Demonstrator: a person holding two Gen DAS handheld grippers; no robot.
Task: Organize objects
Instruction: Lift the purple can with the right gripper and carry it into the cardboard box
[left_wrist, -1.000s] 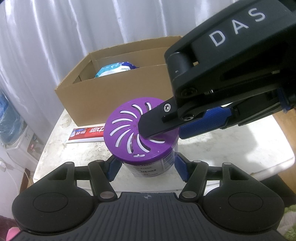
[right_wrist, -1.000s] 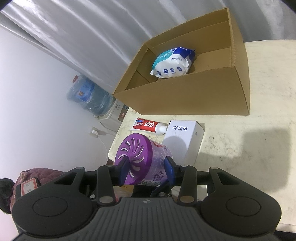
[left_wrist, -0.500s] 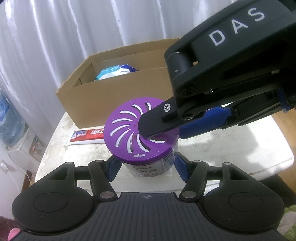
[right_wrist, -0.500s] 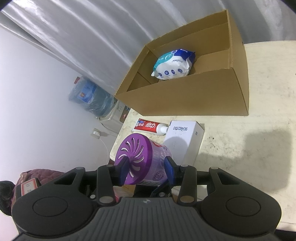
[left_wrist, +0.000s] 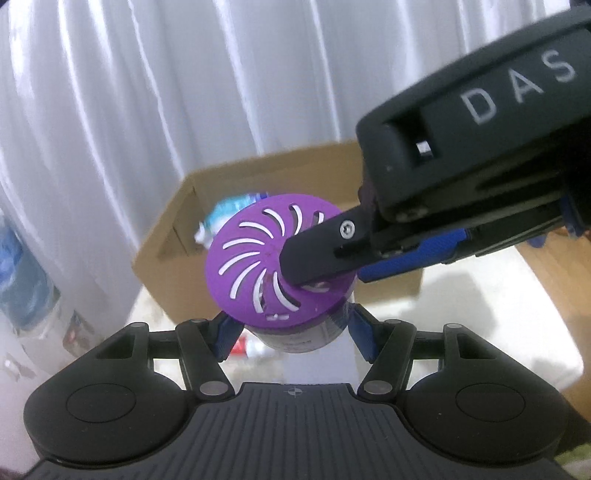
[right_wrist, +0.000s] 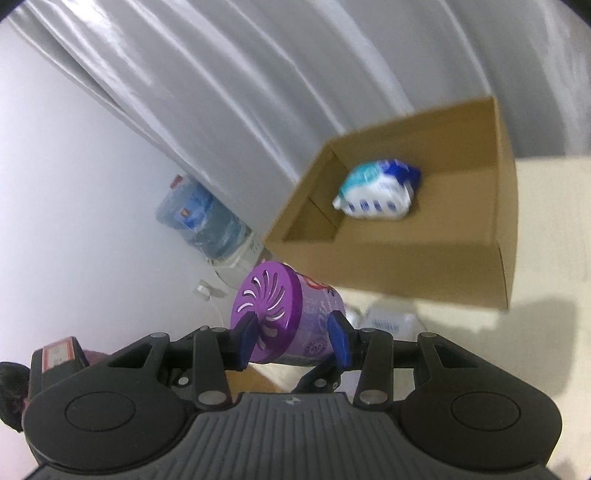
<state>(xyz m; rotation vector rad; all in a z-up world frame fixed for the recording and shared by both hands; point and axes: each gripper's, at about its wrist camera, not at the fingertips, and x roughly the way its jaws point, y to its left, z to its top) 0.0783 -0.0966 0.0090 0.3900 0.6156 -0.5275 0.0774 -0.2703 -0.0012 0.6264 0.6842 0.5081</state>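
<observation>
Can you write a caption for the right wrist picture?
Two grippers hold a purple-lidded round jar before an open cardboard box.

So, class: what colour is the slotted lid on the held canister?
Purple lid, clearest in the left wrist view.

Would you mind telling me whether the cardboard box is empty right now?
Not empty. The open cardboard box holds one blue-and-white packet lying on its floor.

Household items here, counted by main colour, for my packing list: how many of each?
Purple: 1, the air freshener can, held by both claws
Blue and white: 1, the wipes pack in the cardboard box
White: 1, the small carton
Total: 3
</observation>
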